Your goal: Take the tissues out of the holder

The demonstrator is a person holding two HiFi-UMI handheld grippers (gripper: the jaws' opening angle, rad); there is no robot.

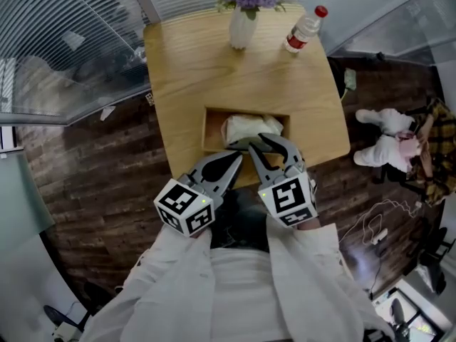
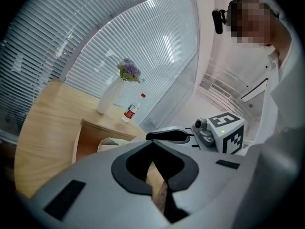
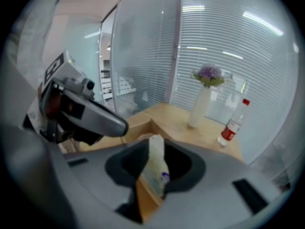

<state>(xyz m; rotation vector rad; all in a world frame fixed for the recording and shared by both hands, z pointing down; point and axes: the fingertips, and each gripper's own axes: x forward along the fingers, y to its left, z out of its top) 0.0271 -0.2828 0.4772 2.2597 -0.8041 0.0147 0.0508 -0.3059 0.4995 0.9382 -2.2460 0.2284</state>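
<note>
An open wooden holder [image 1: 211,130] sits sunk in the tabletop near its front edge, with a crumpled white tissue pack [image 1: 246,128] inside. My right gripper [image 1: 266,142] reaches over the holder's front wall, and its jaws are closed on the pack's near end; in the right gripper view the white pack [image 3: 156,168] stands pinched between the tips of the right gripper [image 3: 156,142]. My left gripper [image 1: 241,147] hovers just left of it at the holder's front edge. In its own view the left gripper [image 2: 152,142] is shut and holds nothing.
A white vase of purple flowers [image 1: 242,21] and a red-capped plastic bottle [image 1: 305,28] stand at the table's far edge [image 1: 214,14]. The table [image 1: 178,91] is small, with dark wood floor around it. A plush toy [image 1: 388,144] and cables lie on the floor to the right.
</note>
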